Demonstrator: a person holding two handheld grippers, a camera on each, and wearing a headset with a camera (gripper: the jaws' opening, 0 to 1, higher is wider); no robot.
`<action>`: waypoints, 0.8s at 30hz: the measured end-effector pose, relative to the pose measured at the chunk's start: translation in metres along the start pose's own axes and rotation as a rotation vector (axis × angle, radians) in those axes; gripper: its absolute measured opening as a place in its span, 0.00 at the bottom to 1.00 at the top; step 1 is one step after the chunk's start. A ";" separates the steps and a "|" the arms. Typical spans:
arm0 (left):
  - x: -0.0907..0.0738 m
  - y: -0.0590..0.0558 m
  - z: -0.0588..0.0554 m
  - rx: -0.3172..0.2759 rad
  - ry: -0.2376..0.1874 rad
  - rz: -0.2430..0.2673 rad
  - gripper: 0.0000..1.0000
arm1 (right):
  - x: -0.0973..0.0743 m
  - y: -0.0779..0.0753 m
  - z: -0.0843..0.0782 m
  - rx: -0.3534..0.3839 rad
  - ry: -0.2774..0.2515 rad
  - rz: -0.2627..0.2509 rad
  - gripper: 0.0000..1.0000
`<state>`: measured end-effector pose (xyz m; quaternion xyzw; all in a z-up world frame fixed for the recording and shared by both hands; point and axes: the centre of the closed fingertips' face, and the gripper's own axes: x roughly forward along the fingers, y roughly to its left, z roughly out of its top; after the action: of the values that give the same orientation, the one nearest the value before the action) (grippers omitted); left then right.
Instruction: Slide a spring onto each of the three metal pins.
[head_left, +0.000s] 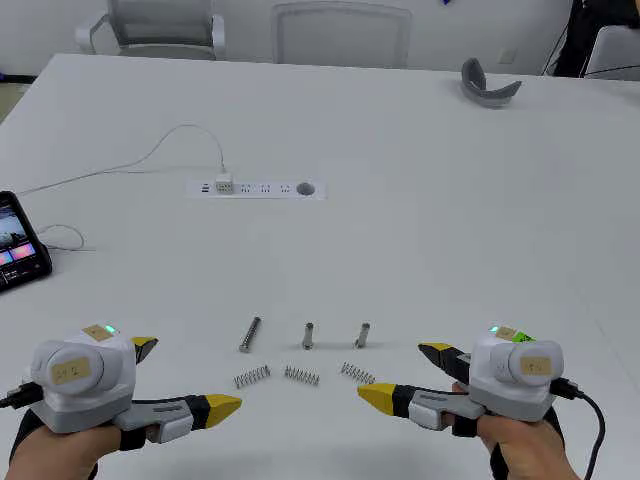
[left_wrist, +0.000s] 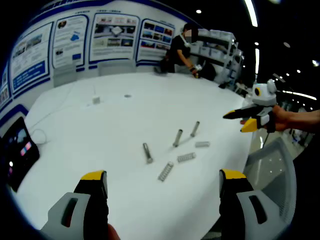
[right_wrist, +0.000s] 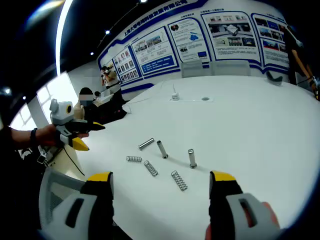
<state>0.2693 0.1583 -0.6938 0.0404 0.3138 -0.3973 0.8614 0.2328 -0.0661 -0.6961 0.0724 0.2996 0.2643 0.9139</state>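
Three metal pins sit in a row on the white table (head_left: 420, 240): the left pin (head_left: 250, 334) lies flat, while the middle pin (head_left: 308, 335) and right pin (head_left: 362, 335) look upright. Just in front of them lie three bare springs (head_left: 252, 376) (head_left: 301, 375) (head_left: 357, 373). My left gripper (head_left: 185, 375) stands open to the left of the springs, holding nothing. Open and likewise holding nothing, my right gripper (head_left: 405, 371) is to their right. The left gripper view shows the pins (left_wrist: 178, 137) and springs (left_wrist: 186, 157) beyond open jaws; the right gripper view shows pins (right_wrist: 161, 149) and springs (right_wrist: 150, 168).
A white power strip (head_left: 256, 188) with a plugged charger (head_left: 224, 183) and cable lies mid-table. A phone (head_left: 18, 250) rests at the left edge. A grey curved object (head_left: 490, 85) sits far right. Chairs (head_left: 340, 30) stand behind the table.
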 end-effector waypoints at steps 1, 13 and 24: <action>0.000 0.000 0.000 0.000 0.000 0.000 0.94 | 0.000 0.000 0.000 0.000 0.001 0.000 0.80; -0.001 0.006 -0.001 -0.006 -0.003 0.003 0.94 | -0.001 0.000 -0.001 0.010 -0.002 0.010 0.79; 0.003 0.008 -0.005 -0.006 0.008 0.005 0.93 | -0.002 0.003 -0.006 0.007 0.006 0.014 0.80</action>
<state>0.2739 0.1633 -0.7010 0.0399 0.3184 -0.3942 0.8612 0.2271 -0.0650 -0.6991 0.0767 0.3029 0.2701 0.9107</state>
